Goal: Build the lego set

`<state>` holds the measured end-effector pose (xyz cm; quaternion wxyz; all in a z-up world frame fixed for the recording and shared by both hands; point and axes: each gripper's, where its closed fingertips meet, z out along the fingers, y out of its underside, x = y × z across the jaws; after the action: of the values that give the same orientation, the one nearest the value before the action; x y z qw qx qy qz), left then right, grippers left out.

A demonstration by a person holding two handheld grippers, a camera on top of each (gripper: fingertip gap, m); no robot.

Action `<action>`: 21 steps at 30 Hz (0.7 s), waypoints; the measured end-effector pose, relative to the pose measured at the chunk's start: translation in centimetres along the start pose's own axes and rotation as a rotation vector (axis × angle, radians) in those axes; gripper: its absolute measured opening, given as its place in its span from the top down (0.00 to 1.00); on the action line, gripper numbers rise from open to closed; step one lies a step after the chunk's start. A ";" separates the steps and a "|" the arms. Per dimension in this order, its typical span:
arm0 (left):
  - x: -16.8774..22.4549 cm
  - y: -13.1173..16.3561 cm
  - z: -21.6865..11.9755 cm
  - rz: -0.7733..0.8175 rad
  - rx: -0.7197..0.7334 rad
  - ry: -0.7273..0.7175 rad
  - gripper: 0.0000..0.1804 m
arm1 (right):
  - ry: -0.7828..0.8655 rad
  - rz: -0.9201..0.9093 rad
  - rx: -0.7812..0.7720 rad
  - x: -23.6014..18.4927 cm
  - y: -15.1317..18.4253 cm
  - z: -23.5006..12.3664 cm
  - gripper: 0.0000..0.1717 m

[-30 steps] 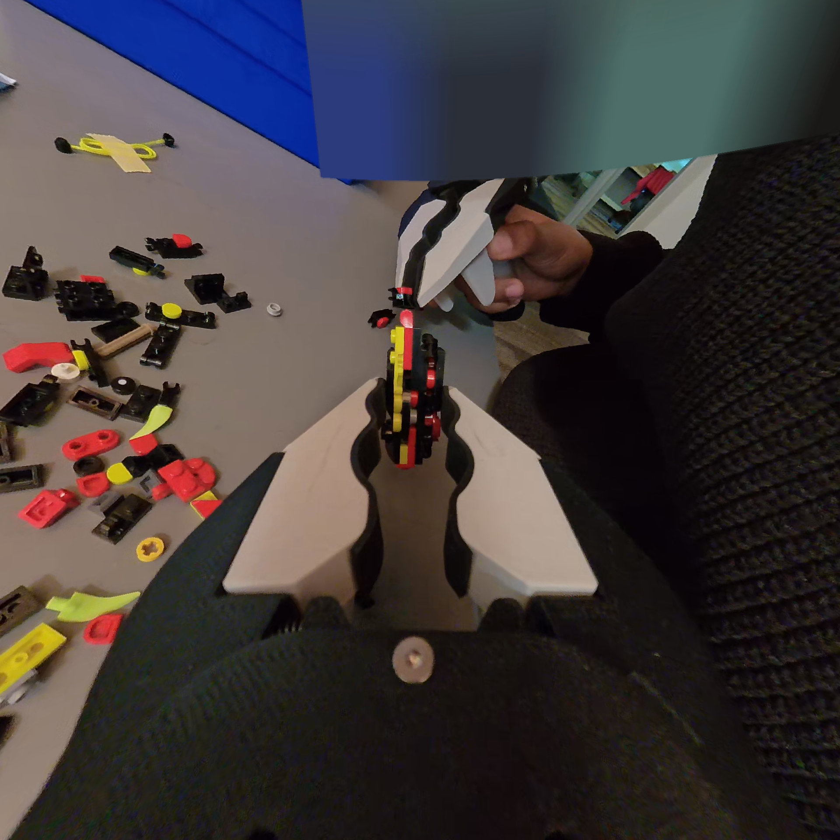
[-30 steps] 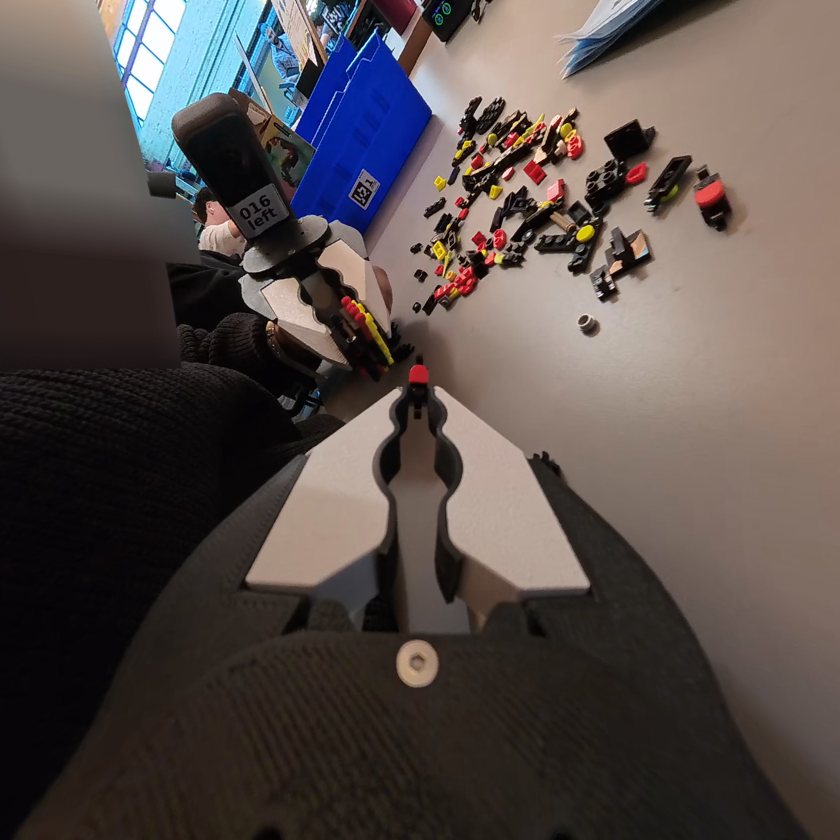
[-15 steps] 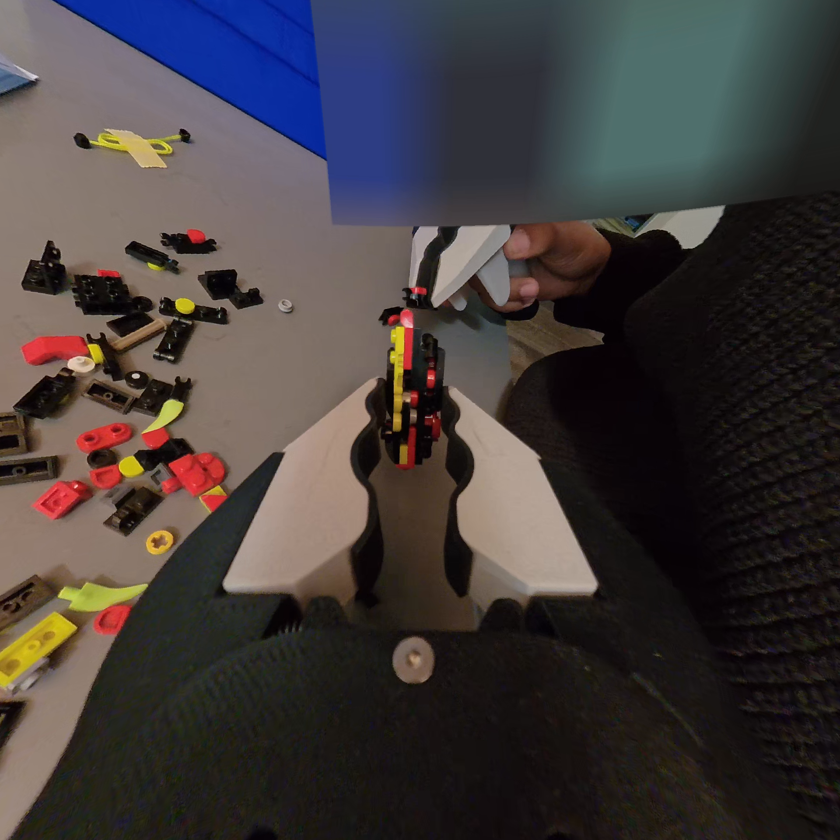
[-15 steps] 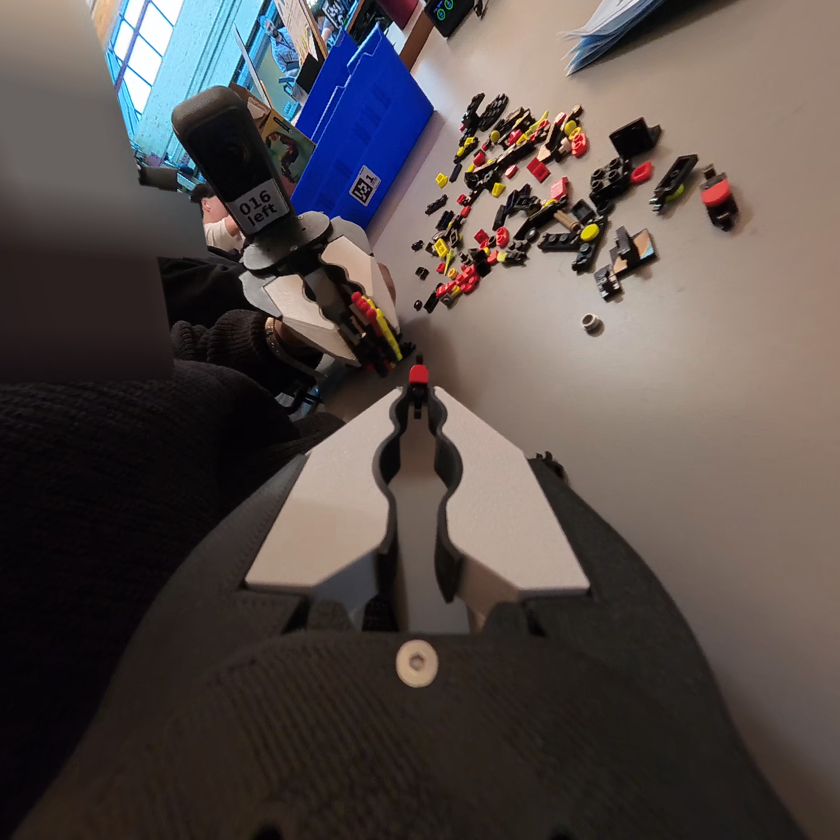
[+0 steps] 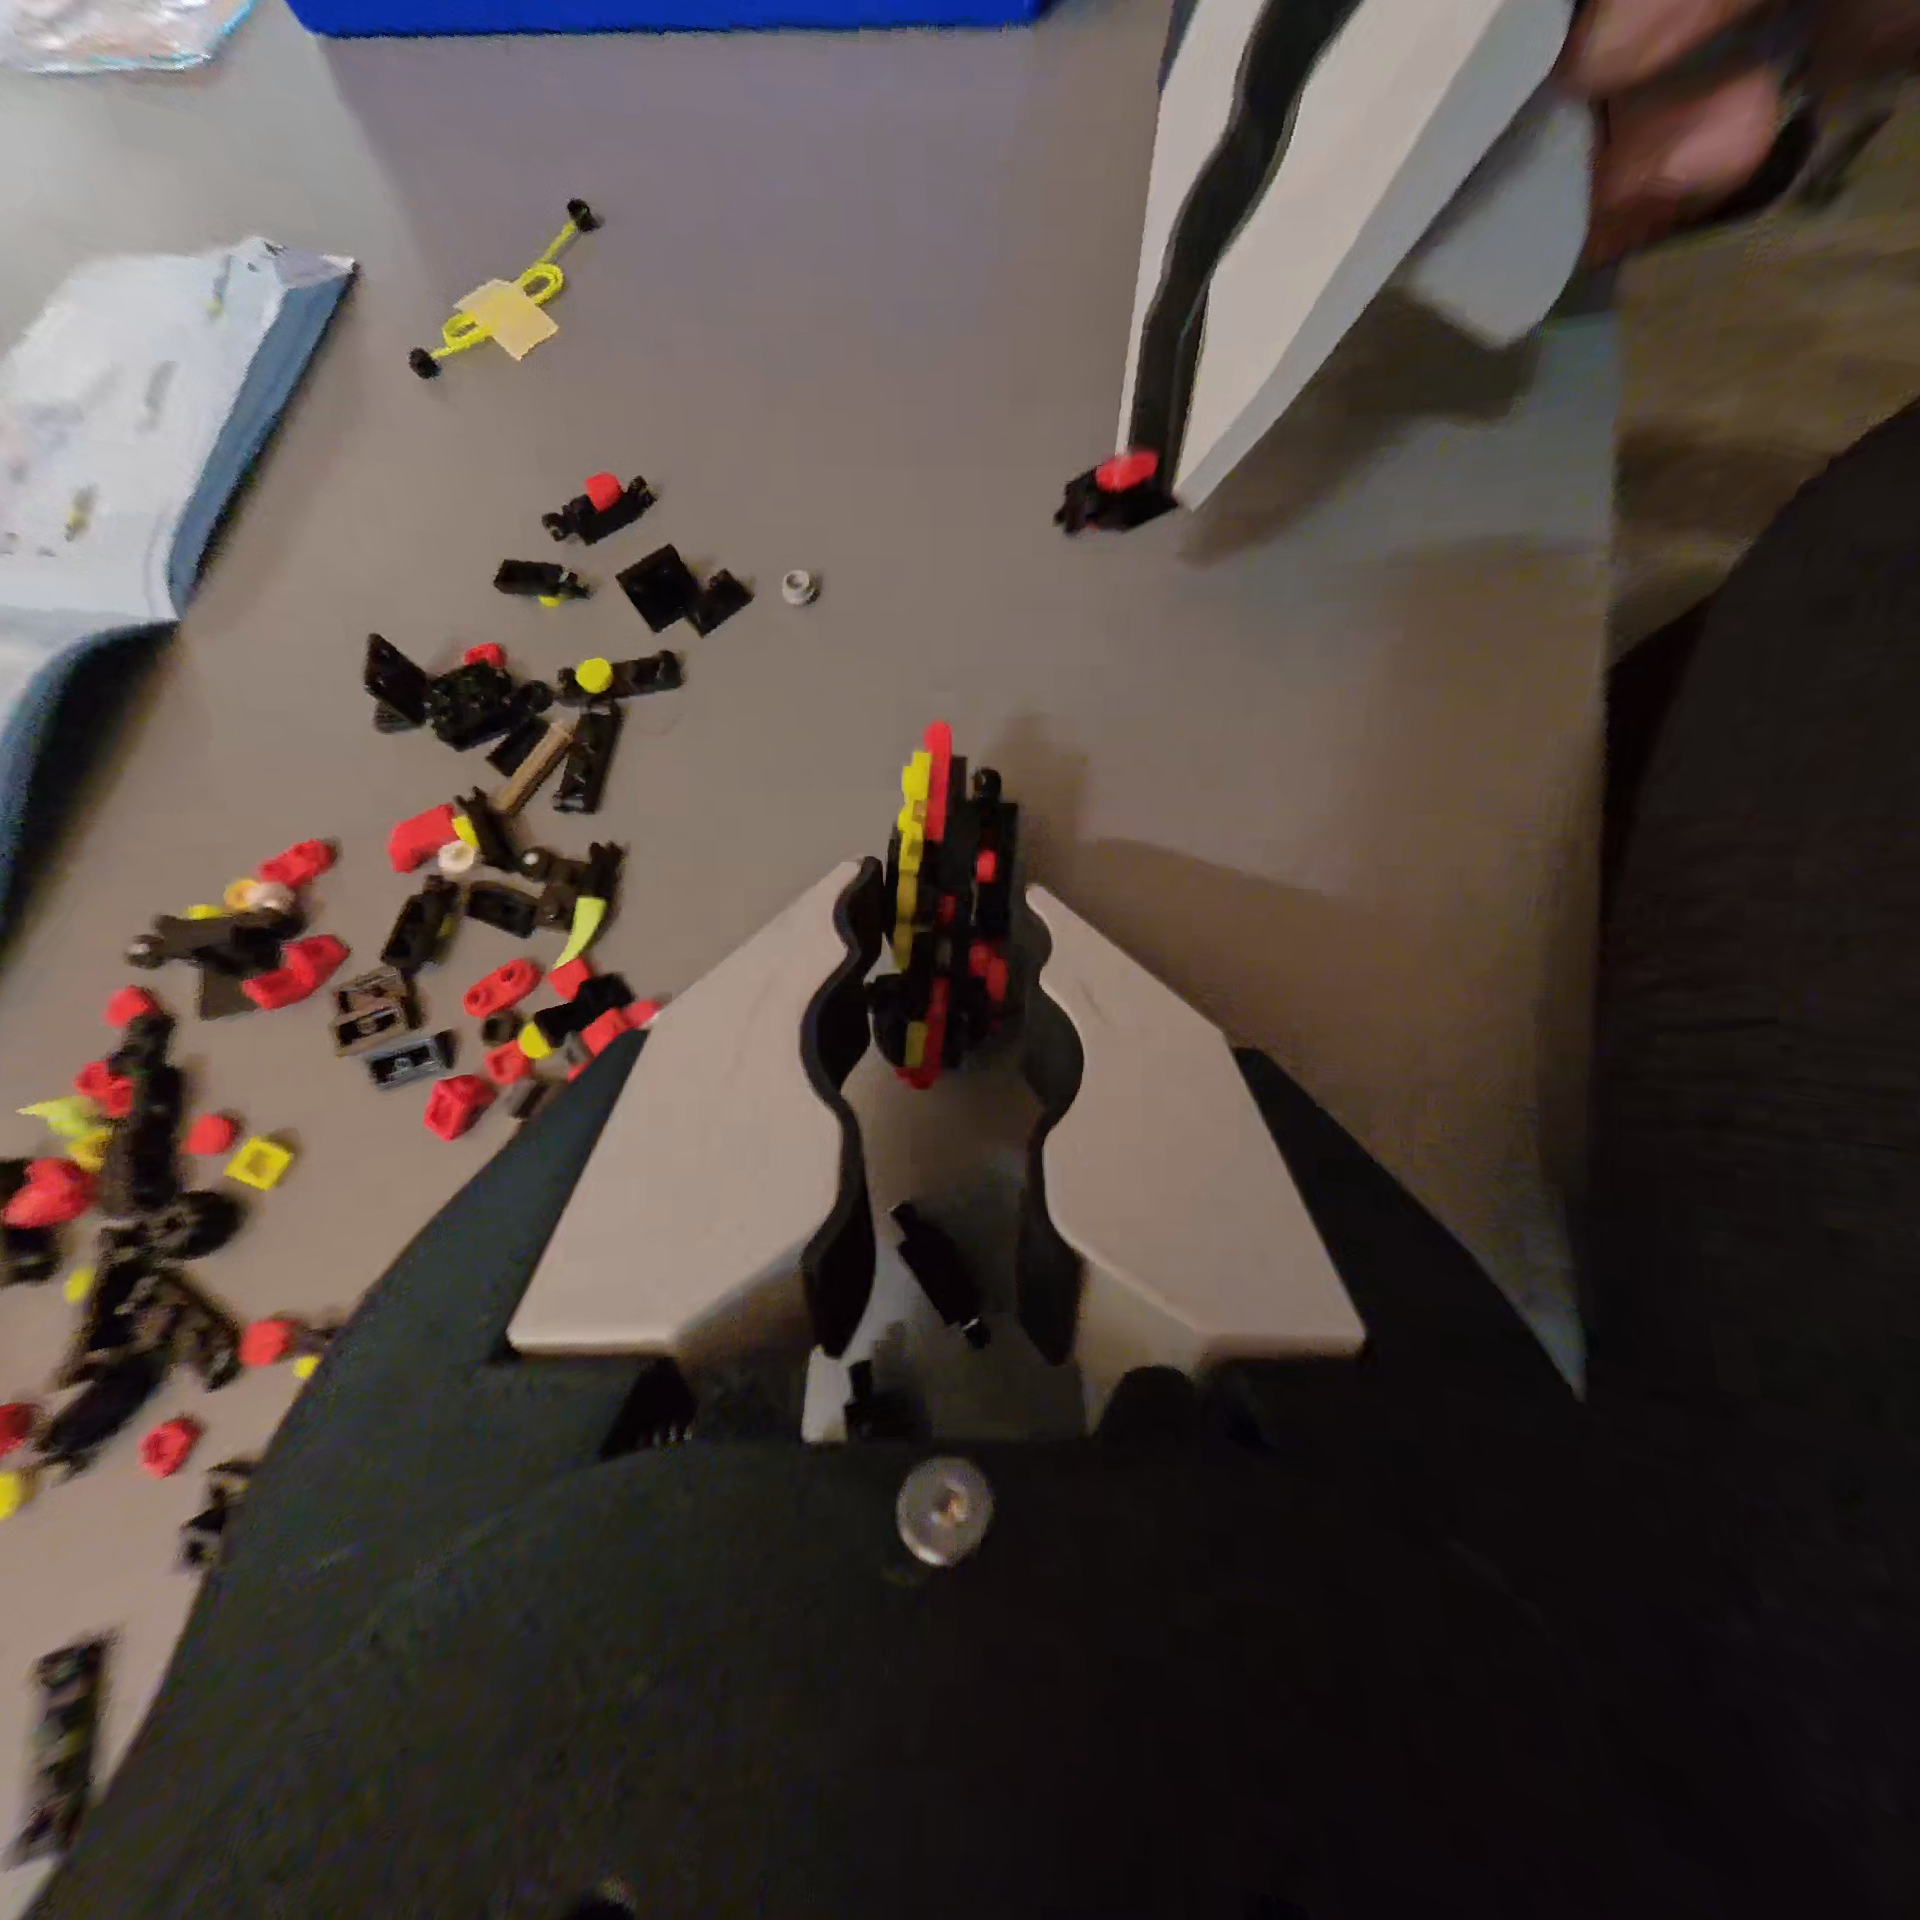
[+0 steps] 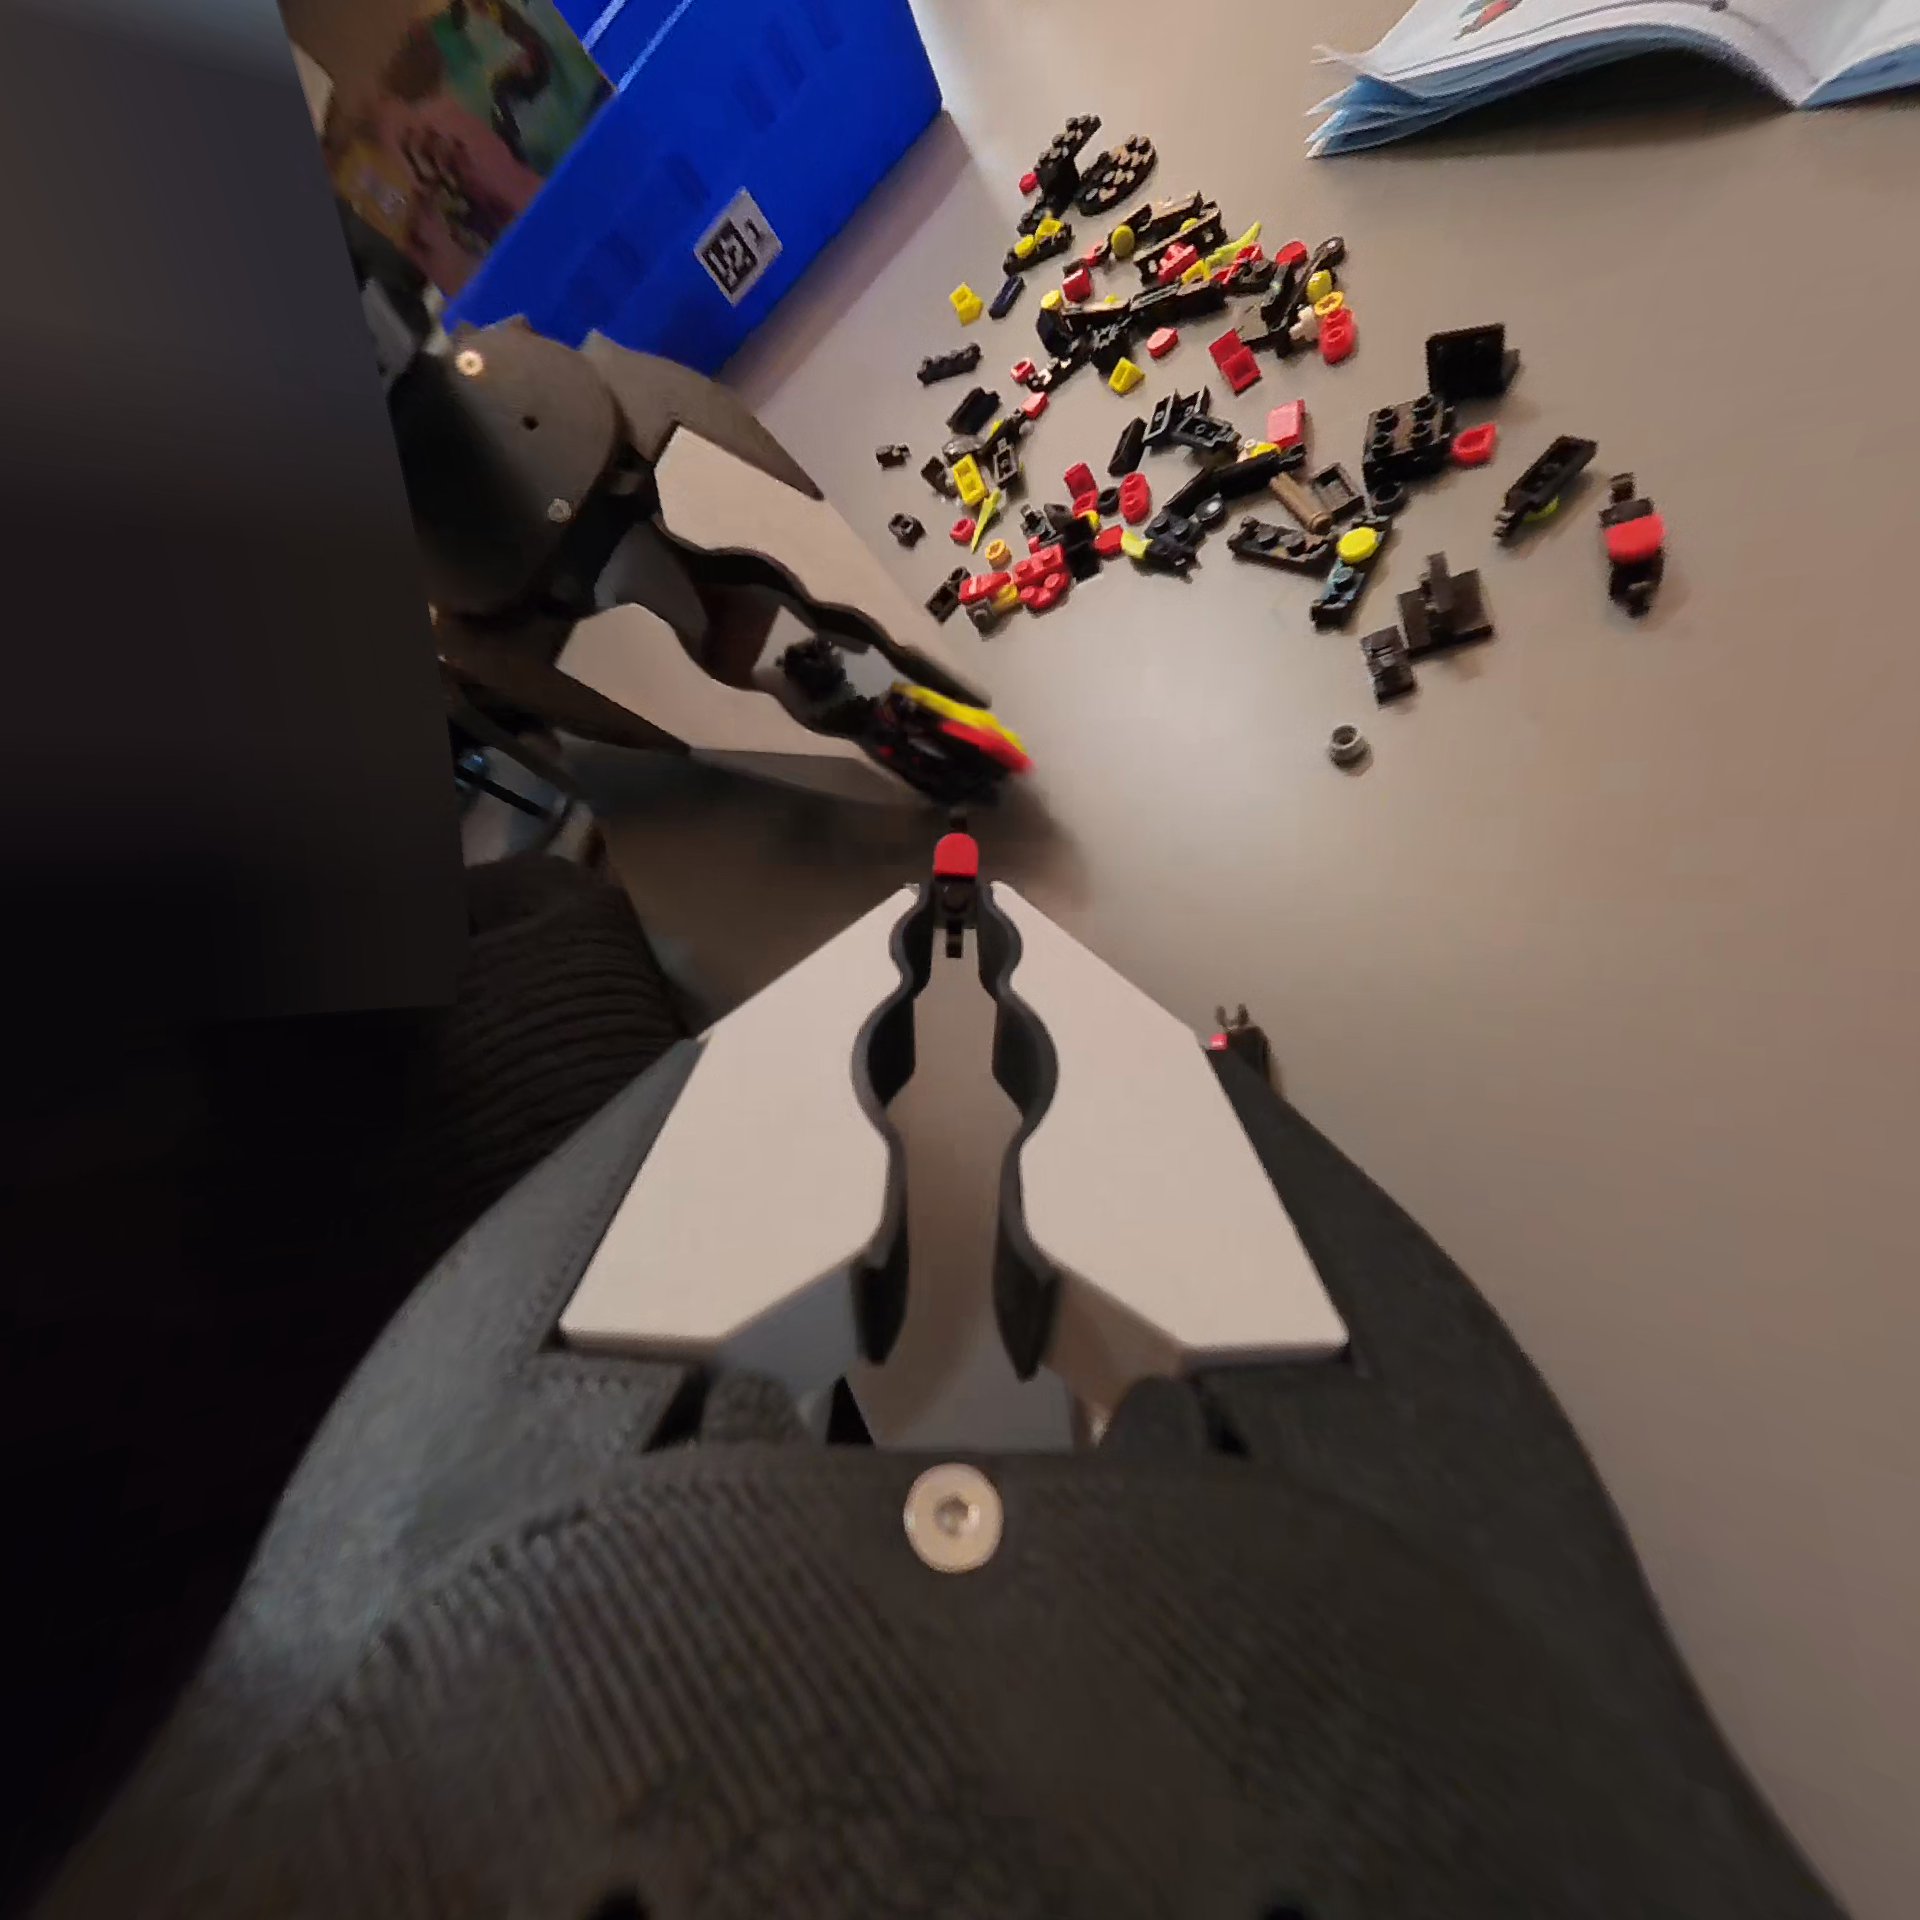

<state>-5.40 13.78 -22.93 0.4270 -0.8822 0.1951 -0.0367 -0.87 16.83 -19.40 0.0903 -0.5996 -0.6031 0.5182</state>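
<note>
My left gripper (image 5: 948,894) is shut on a black, red and yellow brick assembly (image 5: 948,914), held edge-up just above the grey table (image 5: 1247,727). It also shows in the right wrist view (image 6: 940,732), low over the table. My right gripper (image 6: 954,891) is shut on a small black piece with a red cap (image 6: 954,862), which points at the assembly a short way ahead. In the left wrist view the right gripper (image 5: 1138,488) comes in from the upper right with that small piece (image 5: 1112,488) at its tip, apart from the assembly.
Several loose black, red and yellow bricks (image 6: 1195,416) lie scattered on the table, also at the left in the left wrist view (image 5: 416,935). A small grey round stud (image 6: 1348,744) lies alone. An open booklet (image 6: 1610,52) and a blue bin (image 6: 727,187) stand at the back. Spacing between my two grippers at the tips: around 7 cm.
Both grippers have come down toward the table, each still holding its piece. The left gripper has tilted forward, and the right gripper now looks larger and nearer in the left wrist view.
</note>
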 end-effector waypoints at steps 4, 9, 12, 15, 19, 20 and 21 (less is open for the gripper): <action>-0.2 0.1 0.2 0.131 -0.028 -0.096 0.88 | 0.019 -0.037 -0.007 -0.3 0.2 -0.2 0.96; 0.0 0.1 0.1 0.139 -0.030 -0.096 0.88 | 0.031 -0.055 -0.005 -0.6 0.1 -0.3 0.97; -0.2 -0.2 -0.2 0.134 -0.017 -0.111 0.86 | 0.040 -0.061 -0.006 -0.6 0.2 -0.3 0.97; 0.2 -0.3 -0.5 0.110 -0.004 -0.081 0.83 | 0.046 -0.071 -0.011 -0.7 0.3 -0.2 0.97; 0.8 -0.5 -0.6 0.058 0.014 -0.023 0.79 | 0.057 -0.086 -0.020 -0.7 0.4 -0.2 0.96; 0.9 -0.7 -0.7 0.034 0.025 -0.008 0.79 | 0.063 -0.092 -0.022 -0.7 0.4 -0.2 0.96; 1.0 -0.8 -0.8 0.009 0.033 0.006 0.79 | 0.069 -0.097 -0.023 -0.6 0.4 -0.2 0.97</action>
<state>-4.46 13.26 -21.91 0.4413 -0.8739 0.1997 -0.0404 -0.31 16.32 -19.27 0.1293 -0.5880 -0.6339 0.4854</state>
